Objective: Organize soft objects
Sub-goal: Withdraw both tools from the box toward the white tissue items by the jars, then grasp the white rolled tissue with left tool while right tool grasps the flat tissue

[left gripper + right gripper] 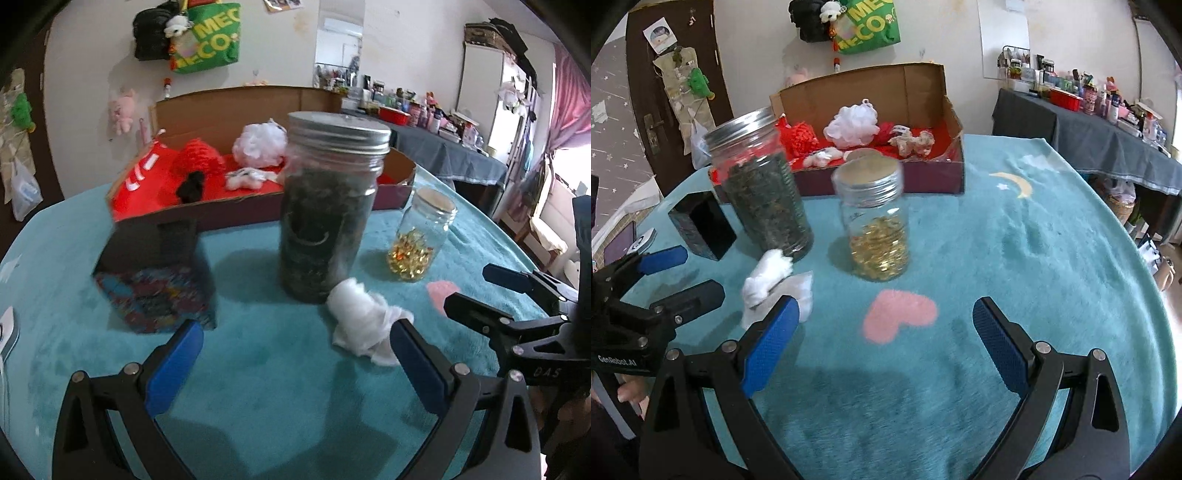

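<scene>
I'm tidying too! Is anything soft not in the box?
Yes: a crumpled white cloth lies on the teal blanket beside the dark jar, outside the cardboard box where the other soft things sit.

Two lidded jars (764,184) (875,221) and one white wad (772,277) are counted before the cardboard box (886,177); one white pouf (853,123) inside.

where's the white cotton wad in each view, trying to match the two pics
Left wrist view: the white cotton wad lies right of centre on the teal blanket, at the foot of the dark-filled jar, beside the left tool's right finger.
Right wrist view: the wad lies left of centre, partly behind the right tool's left finger.
Shared landmark: the dark-filled jar, directly behind the wad in both views.
</scene>
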`<act>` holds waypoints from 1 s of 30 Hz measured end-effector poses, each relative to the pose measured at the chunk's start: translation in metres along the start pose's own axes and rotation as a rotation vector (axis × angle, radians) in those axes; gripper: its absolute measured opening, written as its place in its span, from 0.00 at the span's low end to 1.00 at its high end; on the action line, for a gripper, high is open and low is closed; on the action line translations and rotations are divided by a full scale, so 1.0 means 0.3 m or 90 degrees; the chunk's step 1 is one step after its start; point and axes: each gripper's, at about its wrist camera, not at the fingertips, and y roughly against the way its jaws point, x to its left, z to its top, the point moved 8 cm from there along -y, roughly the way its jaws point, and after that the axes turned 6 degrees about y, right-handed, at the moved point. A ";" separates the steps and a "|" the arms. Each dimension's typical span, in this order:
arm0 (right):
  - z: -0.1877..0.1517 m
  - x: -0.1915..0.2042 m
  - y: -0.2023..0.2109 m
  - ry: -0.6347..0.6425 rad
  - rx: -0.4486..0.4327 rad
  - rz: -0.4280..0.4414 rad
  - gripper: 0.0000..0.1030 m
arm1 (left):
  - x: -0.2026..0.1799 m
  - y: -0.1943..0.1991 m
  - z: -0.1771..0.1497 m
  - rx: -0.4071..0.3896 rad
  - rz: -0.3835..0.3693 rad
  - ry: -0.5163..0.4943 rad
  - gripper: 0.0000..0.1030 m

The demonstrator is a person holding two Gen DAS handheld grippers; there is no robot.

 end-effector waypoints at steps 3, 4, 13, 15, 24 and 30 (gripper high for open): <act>-0.002 -0.031 -0.016 -0.010 0.016 0.007 0.94 | -0.018 -0.044 0.011 0.019 0.007 -0.003 1.00; -0.003 -0.036 -0.020 -0.015 0.020 0.012 0.94 | -0.022 -0.059 0.012 0.028 0.007 -0.002 1.00; -0.007 -0.025 -0.035 -0.023 0.038 0.041 0.94 | 0.098 -0.034 -0.015 0.050 0.050 0.021 0.98; 0.000 0.003 -0.034 -0.015 0.035 0.055 0.94 | 0.140 0.000 -0.018 0.046 0.060 0.025 0.98; 0.027 0.149 -0.049 0.071 0.037 0.109 0.94 | 0.132 0.044 -0.028 0.042 0.026 -0.003 0.96; 0.016 0.222 -0.063 0.144 0.051 0.148 0.81 | 0.056 -0.013 -0.028 0.059 -0.010 -0.042 0.75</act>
